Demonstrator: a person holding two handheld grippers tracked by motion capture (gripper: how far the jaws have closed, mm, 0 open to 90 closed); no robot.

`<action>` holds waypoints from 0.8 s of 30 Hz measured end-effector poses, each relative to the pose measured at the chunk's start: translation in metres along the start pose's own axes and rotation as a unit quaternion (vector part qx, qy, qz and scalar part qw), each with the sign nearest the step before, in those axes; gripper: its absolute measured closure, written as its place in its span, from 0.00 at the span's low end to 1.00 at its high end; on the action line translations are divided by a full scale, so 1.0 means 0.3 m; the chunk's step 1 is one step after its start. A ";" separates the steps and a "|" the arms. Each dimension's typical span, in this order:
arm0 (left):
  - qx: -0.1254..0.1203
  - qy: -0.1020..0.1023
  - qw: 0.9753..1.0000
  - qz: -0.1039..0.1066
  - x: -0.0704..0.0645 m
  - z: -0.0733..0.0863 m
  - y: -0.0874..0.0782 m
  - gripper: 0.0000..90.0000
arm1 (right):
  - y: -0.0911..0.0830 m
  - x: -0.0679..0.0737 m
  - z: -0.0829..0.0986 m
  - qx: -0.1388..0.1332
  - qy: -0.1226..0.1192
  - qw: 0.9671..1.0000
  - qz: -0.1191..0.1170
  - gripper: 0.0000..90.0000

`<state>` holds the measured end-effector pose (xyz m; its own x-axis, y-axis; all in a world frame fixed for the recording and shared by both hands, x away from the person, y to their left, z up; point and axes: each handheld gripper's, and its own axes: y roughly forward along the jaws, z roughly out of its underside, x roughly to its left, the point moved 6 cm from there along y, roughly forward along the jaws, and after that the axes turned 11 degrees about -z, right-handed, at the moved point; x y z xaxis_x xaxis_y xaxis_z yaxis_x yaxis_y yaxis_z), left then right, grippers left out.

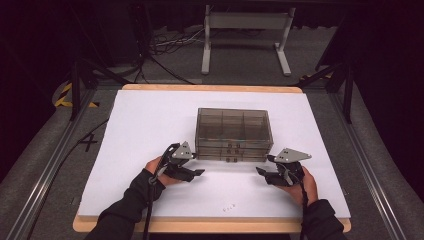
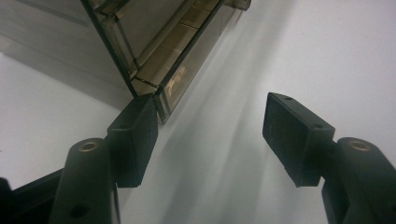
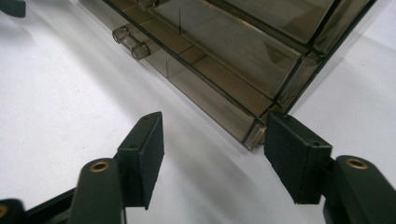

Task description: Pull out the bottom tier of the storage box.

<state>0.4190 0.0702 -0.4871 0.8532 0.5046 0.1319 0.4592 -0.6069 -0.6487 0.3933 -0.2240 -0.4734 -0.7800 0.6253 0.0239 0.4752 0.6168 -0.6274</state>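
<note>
High view, box: smoky see-through plastic drawer box at centre of frame, on white table; top split into compartments by thin walls, stacked drawer fronts with small dark knobs on the side facing the bottom of the frame.
High view, left gripper: lower left of centre, just beside the box's lower left corner; held in left hand, dark sleeve entering from bottom edge.
High view, right gripper: lower right of centre, just beside the box's lower right corner; held in right hand, grey three-cornered plate on top.
Left gripper view, box: upper left of frame, tinted clear walls and dark edge lines, one corner pointing down toward centre.
Left gripper view, jaws: spread wide, nothing between them; left-of-frame jaw at or touching the box corner, right-of-frame jaw well apart over bare white.
Right gripper view, box: across the top and right of frame, brownish transparent panels, two clear cylindrical knobs at upper left.
Right gripper view, jaws: spread wide, released; right-of-frame jaw against the box's near corner, left-of-frame jaw over bare table.
</note>
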 end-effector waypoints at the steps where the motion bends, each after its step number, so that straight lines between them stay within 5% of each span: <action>1: -0.001 0.000 1.000 0.000 0.001 0.000 0.000 0.41 | 0.000 0.000 -0.001 -0.001 -0.001 1.000 0.000 0.44; 11: -0.004 -0.010 1.000 0.000 0.012 0.006 -0.007 0.52 | -0.010 0.001 0.005 -0.006 0.005 1.000 -0.005 0.59; 19: 0.001 -0.004 1.000 -0.016 0.024 0.016 -0.019 0.85 | -0.032 -0.010 0.015 -0.004 0.002 1.000 0.016 0.89; 24: 0.007 0.005 1.000 -0.016 0.023 0.020 -0.021 0.95 | -0.035 -0.011 0.017 -0.003 0.002 1.000 0.013 0.90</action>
<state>0.4206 0.0813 -0.4866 0.8409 0.5173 0.1590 0.4818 -0.5818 -0.6553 0.3887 -0.2350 -0.4707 -0.7665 0.6421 0.0106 0.4975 0.6042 -0.6225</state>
